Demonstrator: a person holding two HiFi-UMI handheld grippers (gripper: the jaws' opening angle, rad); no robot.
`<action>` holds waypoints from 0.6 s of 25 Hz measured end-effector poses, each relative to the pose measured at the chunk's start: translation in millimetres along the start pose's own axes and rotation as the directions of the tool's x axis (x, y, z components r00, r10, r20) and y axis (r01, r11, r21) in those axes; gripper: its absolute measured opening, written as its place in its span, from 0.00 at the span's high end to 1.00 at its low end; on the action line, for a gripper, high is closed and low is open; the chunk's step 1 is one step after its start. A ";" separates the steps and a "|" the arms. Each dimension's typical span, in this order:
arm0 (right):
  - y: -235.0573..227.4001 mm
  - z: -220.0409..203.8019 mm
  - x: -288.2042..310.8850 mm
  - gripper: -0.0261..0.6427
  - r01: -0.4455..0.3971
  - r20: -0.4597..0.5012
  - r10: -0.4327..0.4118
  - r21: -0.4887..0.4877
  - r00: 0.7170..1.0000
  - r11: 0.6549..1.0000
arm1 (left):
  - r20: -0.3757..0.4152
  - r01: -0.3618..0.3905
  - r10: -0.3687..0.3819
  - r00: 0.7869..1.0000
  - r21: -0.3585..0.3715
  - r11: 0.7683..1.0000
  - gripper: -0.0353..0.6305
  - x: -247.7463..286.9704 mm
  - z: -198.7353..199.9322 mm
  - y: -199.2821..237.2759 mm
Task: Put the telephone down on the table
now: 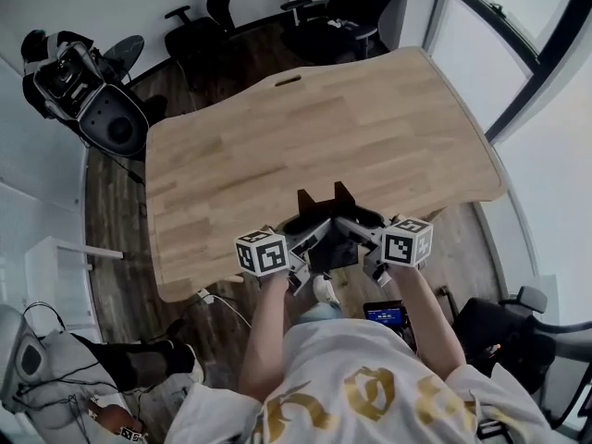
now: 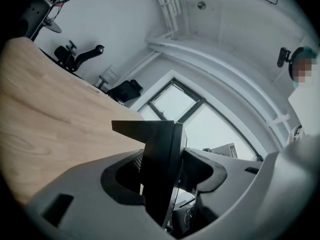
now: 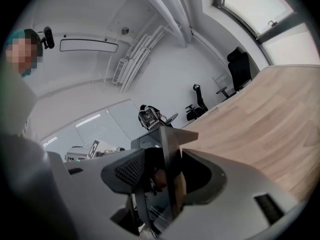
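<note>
- The telephone (image 1: 326, 213) is carried between two claws. The left claw (image 1: 308, 240) is clamped on its left side and the right claw (image 1: 359, 232) is clamped on its right side.
- In the left gripper view a dark flat panel of the telephone is seen edge-on between the jaws, pressed from both sides. The same is seen in the right gripper view, so neither claw is empty or slack.
- A hold at both ends is judged to be used because the body is broad for one claw. Gripped this way, it is kept level and kept from swinging.
- The telephone is held just ahead of both claws, over the near edge of the bench (image 1: 277, 128). Whether its underside touches the wood cannot be told, and it is judged not yet set down.
- The bench top is spread out ahead of the claws, to the left of the left claw and to the right of the right claw.
- The long axis is judged to run from claw to claw, roughly along the near bench edge.
- Two raised corners are pointed away from the claws, toward the middle of the bench. The panel is stood steeply rather than laid flat, and which face carries the keys cannot be told.
</note>
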State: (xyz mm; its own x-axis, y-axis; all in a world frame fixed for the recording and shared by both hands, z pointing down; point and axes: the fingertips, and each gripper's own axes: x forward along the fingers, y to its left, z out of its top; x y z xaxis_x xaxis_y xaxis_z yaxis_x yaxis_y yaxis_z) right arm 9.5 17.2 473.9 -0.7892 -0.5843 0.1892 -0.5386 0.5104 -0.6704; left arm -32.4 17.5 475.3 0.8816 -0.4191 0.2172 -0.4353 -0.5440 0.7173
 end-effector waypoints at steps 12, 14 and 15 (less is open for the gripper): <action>-39.4 44.0 76.5 0.64 0.002 0.004 -0.002 0.022 1.000 1.000 | -0.016 0.000 -0.001 1.000 -0.014 1.000 0.60 17.5 65.1 68.7; -41.9 50.4 78.1 0.64 0.004 0.000 -0.004 0.012 1.000 1.000 | -0.006 0.009 -0.009 1.000 -0.022 1.000 0.60 21.0 70.3 69.5; -42.9 54.6 78.9 0.64 0.005 -0.002 -0.004 0.004 1.000 1.000 | 0.002 0.014 -0.014 1.000 -0.025 1.000 0.60 23.0 73.5 69.7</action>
State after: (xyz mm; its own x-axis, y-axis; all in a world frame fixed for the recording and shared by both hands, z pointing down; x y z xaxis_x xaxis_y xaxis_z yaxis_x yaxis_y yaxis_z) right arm -13.6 -85.2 478.5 -0.7872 -0.5855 0.1933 -0.5410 0.5053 -0.6723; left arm -55.9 -83.4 481.6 0.8872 -0.4128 0.2062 -0.4185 -0.5315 0.7364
